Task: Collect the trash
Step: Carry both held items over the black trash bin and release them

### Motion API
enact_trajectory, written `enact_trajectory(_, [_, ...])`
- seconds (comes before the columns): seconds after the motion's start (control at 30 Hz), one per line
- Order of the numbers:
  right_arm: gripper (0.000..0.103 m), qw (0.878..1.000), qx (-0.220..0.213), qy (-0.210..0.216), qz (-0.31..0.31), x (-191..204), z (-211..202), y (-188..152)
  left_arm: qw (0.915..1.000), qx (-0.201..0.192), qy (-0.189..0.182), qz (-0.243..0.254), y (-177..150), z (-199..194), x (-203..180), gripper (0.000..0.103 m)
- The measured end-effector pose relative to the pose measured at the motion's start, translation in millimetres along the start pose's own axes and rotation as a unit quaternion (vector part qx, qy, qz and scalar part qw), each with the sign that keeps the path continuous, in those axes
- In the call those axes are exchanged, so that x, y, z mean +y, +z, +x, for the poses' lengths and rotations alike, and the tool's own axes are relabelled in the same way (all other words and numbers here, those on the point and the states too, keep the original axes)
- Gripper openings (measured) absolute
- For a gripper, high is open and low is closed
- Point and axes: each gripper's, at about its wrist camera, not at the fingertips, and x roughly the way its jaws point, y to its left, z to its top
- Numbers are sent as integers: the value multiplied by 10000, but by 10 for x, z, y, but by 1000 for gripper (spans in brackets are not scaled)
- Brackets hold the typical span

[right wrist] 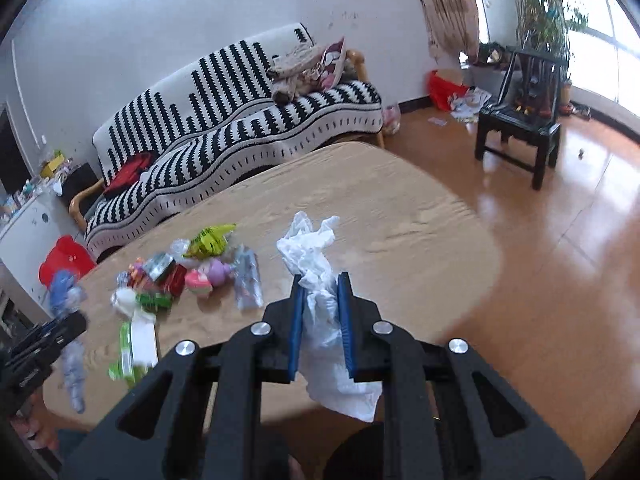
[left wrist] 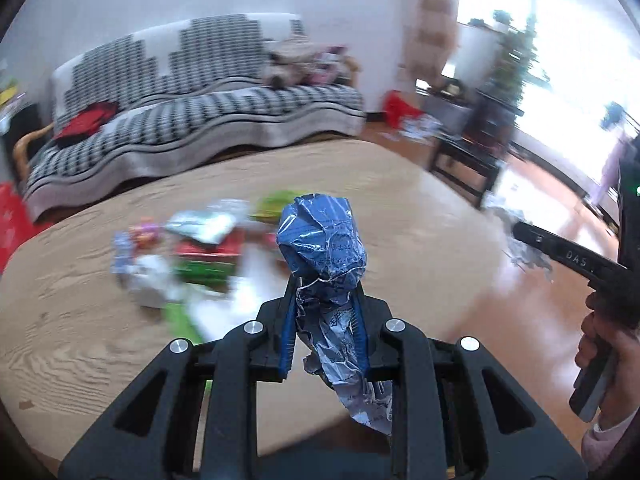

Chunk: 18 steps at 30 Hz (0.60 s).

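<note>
Trash point(right wrist: 188, 276) lay heaped on the wooden table point(right wrist: 400, 208), left of both tongs. Above that table, the left gripper point(left wrist: 325, 280) clamped a blue wrapper point(left wrist: 322, 236); the right gripper point(right wrist: 322, 280) pinched white tissue point(right wrist: 310, 252).

My left gripper point(left wrist: 325, 280) pinches a crumpled blue foil wrapper point(left wrist: 322, 240); lower left, mixed wrappers point(right wrist: 188, 276) lie on the light wooden table point(right wrist: 400, 200); the striped sofa point(right wrist: 240, 112) stands behind.
</note>
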Motion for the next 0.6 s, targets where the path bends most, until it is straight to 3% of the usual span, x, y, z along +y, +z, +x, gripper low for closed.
enact_trajectory(0.1, [17, 9992, 254, -187, -259, -204, -230, -362, 9990, 216, -326, 203, -231, 73, -547, 23])
enact_trajectory(0.2, [17, 9964, 759, -332, -166, -507, -165, -881, 9921, 1017, -715, 173, -679, 410, -1007, 23])
enact_trajectory(0.23, [17, 9947, 948, -385, -38, -638, -88, -1070, 9860, 1435, -809, 260, -920, 630, -1200, 23])
enact_trajectory(0.4, [17, 9820, 1749, -314, 646, -1103, 356, -1808, 9584, 2709, -776, 463, -1655, 1466, -1628, 23])
enact_trajectory(0.5, [17, 9735, 2107, -337, 825, -1252, 618, -2077, 9436, 3212, -672, 430, -1946, 1916, -1710, 23])
enact_trajectory(0.6, [17, 9641, 2424, -441, 989, -1354, 871, -2357, 9363, 3418, -611, 527, -2129, 2164, -1684, 23])
